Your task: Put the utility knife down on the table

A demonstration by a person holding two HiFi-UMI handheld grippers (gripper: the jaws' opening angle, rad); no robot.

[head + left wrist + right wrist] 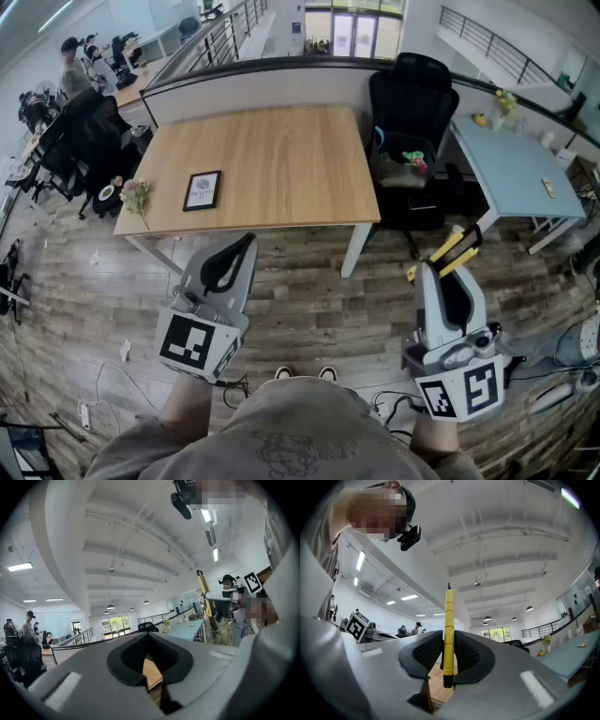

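Utility knife [449,630], yellow, pinched in right hand-held gripper [448,659]; left hand-held gripper [150,662] closed, empty

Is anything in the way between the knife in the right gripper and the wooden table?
Nothing visible. The right gripper holds the utility knife above open floor short of the wooden table, whose near right part is bare; the picture frame lies further left.

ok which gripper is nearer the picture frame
Left. The left gripper is just before the table edge near the picture frame; the right gripper, holding the utility knife, is far right.
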